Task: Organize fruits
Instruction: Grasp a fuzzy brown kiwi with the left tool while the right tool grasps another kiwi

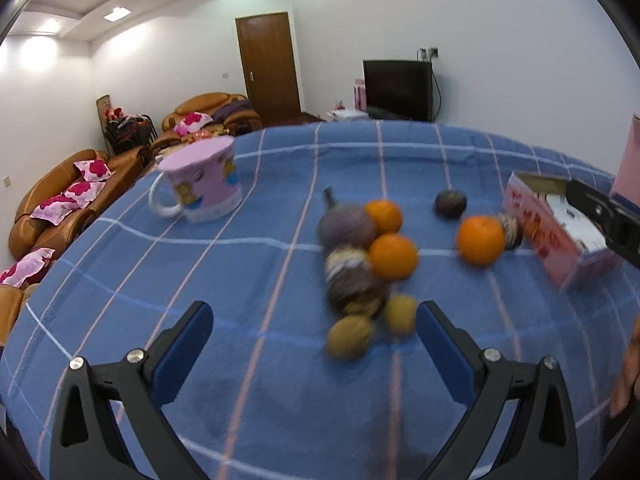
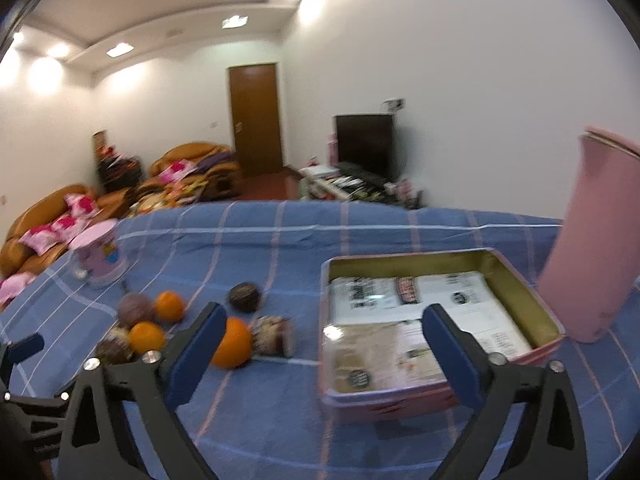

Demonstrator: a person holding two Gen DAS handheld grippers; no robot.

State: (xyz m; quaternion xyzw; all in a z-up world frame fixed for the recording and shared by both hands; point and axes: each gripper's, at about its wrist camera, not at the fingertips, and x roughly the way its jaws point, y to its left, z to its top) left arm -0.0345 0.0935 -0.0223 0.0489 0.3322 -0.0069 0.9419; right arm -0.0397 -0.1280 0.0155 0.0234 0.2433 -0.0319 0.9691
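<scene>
Fruit pile (image 1: 362, 276) lies ahead of my wide-open left gripper (image 1: 314, 320); right gripper (image 2: 320, 320), also wide, hangs empty beside the tin (image 2: 548, 312).

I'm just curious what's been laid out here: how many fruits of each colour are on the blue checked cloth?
Round orange fruits: 3
Dark purple-brown round fruits: 5 (two are blurred together, so this is my best reading)
Small yellow-green fruits: 2
Total: 10

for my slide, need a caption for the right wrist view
Open right gripper above a blue checked tablecloth, between scattered fruit and a pink tin.
</scene>
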